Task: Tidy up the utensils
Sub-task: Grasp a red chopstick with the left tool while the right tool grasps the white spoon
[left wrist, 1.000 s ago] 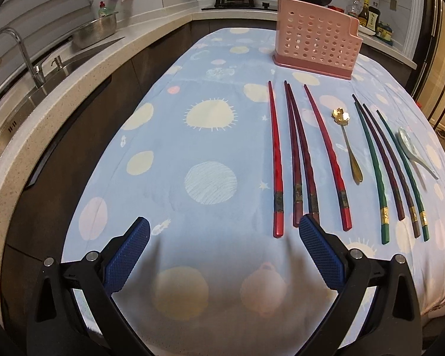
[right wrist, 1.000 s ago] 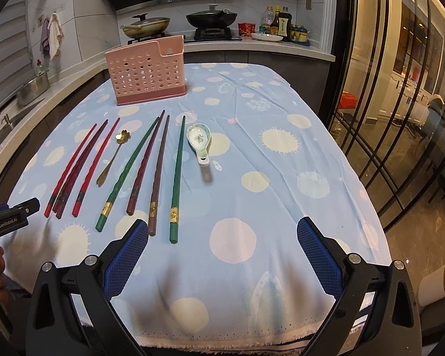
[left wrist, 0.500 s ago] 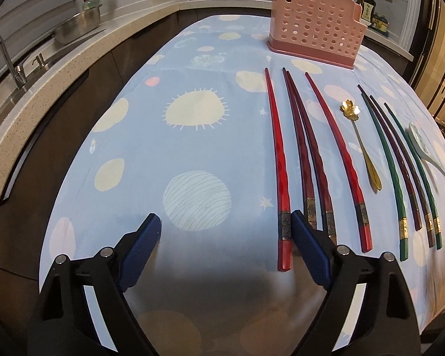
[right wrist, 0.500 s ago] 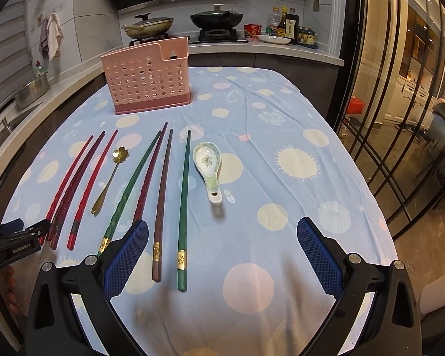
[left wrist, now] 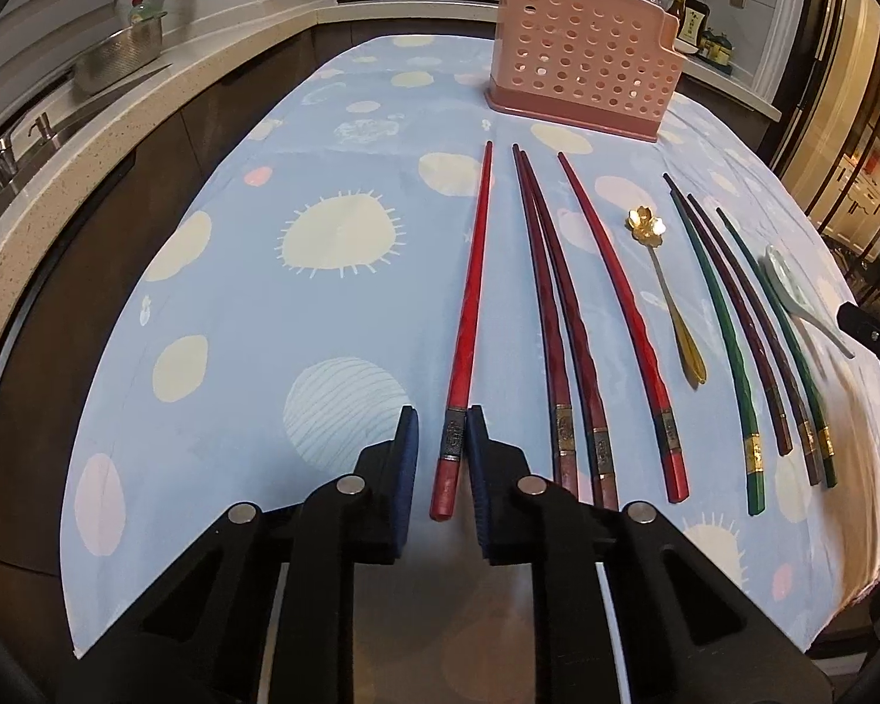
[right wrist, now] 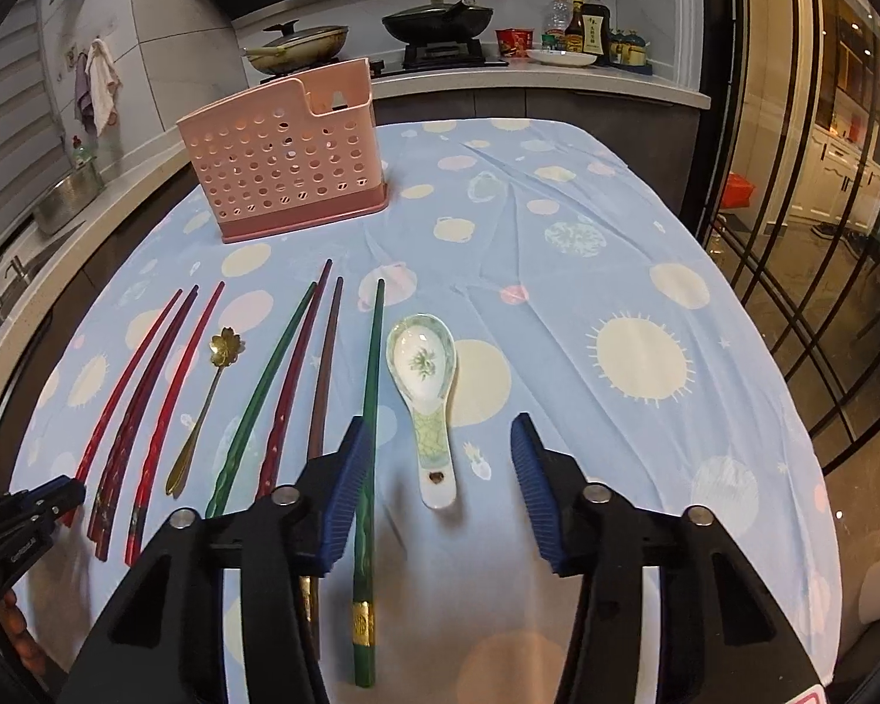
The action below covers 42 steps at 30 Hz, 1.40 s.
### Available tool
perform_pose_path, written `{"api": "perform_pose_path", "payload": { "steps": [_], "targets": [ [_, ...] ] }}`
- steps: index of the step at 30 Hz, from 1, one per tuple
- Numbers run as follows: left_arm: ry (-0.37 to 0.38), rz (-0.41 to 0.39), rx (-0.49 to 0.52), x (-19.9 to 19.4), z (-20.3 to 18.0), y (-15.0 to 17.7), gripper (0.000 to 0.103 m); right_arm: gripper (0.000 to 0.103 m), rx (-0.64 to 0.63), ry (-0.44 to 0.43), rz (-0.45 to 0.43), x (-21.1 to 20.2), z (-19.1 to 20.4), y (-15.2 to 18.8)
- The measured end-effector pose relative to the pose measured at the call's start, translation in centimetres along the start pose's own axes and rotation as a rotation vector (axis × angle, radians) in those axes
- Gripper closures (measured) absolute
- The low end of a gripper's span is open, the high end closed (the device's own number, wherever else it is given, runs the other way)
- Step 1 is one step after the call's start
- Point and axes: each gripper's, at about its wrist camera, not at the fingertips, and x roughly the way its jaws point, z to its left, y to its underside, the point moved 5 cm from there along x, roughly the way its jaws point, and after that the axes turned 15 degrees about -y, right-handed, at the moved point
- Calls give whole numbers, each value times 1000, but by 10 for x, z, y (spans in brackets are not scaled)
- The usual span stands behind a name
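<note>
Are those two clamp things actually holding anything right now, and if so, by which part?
The left gripper, just closing, has the leftmost red chopstick between its pads at the metal band near its thick end; a firm grip cannot be told. The right gripper, also closing, holds nothing.

The tablecloth is soft matt cloth, lightly creased. The chopsticks look glossy and lacquered, with metal bands. The caddy is matt perforated plastic. The soup spoon is glazed ceramic, the flower spoon shiny gold metal. Each tool's pads are ribbed.
</note>
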Motion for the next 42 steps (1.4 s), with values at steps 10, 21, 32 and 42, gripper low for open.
{"api": "perform_pose_path", "payload": {
  "steps": [10,21,32,42],
  "targets": [
    [2,-1,9,2,-2,-1,87,90,53,-32,56,34,-13,1],
    [2,-8,20,1,-4,0,87,91,44,-36,61,33,-9,21],
    [37,-1,10,-4,-2,4,92,93,58,-52,43,22,-10,29],
    [73,7,14,-16,-5,15,96,94,70,-57,-2,-7,-14,35]
  ]
}}
